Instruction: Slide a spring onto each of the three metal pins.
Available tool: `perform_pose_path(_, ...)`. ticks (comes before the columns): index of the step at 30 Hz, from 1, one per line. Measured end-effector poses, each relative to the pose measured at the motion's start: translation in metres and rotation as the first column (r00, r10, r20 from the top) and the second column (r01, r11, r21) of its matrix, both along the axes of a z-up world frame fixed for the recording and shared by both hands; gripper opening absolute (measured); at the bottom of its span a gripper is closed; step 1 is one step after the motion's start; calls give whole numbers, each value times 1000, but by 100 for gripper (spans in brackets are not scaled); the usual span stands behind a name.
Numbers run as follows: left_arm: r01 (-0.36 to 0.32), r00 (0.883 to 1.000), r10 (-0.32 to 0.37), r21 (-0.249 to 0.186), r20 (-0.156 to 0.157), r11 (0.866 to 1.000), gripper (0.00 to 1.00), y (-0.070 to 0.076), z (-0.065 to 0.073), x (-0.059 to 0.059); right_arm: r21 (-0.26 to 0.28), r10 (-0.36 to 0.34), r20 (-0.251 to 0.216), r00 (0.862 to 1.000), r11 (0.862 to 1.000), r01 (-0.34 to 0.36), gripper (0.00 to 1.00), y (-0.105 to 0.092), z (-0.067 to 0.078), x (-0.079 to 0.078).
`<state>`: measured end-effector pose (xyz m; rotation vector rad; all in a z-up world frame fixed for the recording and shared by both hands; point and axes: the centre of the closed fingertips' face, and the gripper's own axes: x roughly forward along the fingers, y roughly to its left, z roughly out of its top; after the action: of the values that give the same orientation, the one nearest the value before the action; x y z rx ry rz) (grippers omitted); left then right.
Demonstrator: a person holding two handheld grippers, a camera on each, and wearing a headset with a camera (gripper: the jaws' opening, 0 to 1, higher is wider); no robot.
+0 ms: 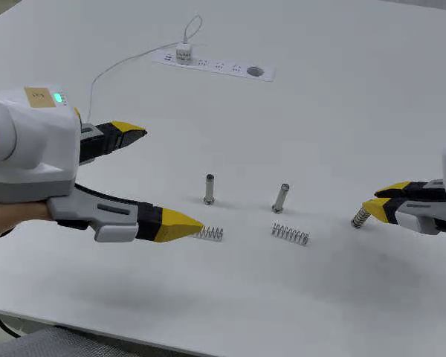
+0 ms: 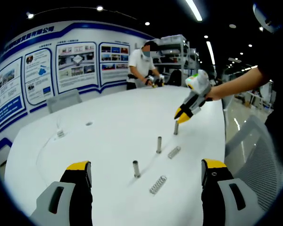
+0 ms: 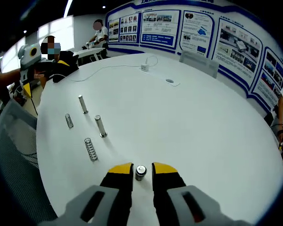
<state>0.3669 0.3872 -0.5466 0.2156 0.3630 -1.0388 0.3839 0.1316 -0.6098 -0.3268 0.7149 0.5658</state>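
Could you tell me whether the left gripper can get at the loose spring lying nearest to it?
Probably yes. The left gripper is open, one jaw tip right beside the spring, with nothing between them. The nearest pin stands apart behind it and should not block.

A large white table is seen, with a power strip laid on it. The wall is covered with blue-and-white display boards. Ceiling strip lights are lit. A grey chair is set at the table's far edge.

White table with two standing pins, two loose springs, a power strip, perhaps a plugged-in charger.
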Motion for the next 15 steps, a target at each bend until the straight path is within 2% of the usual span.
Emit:
perform_pose_path(5, 2, 1000, -2, -11, 14, 1000, 99, -2, 4, 3, 15, 18, 49, 999, 1000, -19, 17, 10, 22, 0)
perform_pose_path(8, -1, 1000, 2, -17, 23, 1000, 98, -5, 8, 5, 20, 61, 75, 995, 998, -63, 18, 25, 29, 0)
perform_pose_path(13, 5, 999, -4, -20, 34, 1000, 98, -8, 13, 7, 24, 153, 59, 986, 988, -155, 19, 55, 23, -7)
perform_pose_path(15, 5, 999, -4, -10, 33, 1000, 98, -7, 11, 7, 22, 210, 32, 977, 977, -210, 19, 70, 13, -15)
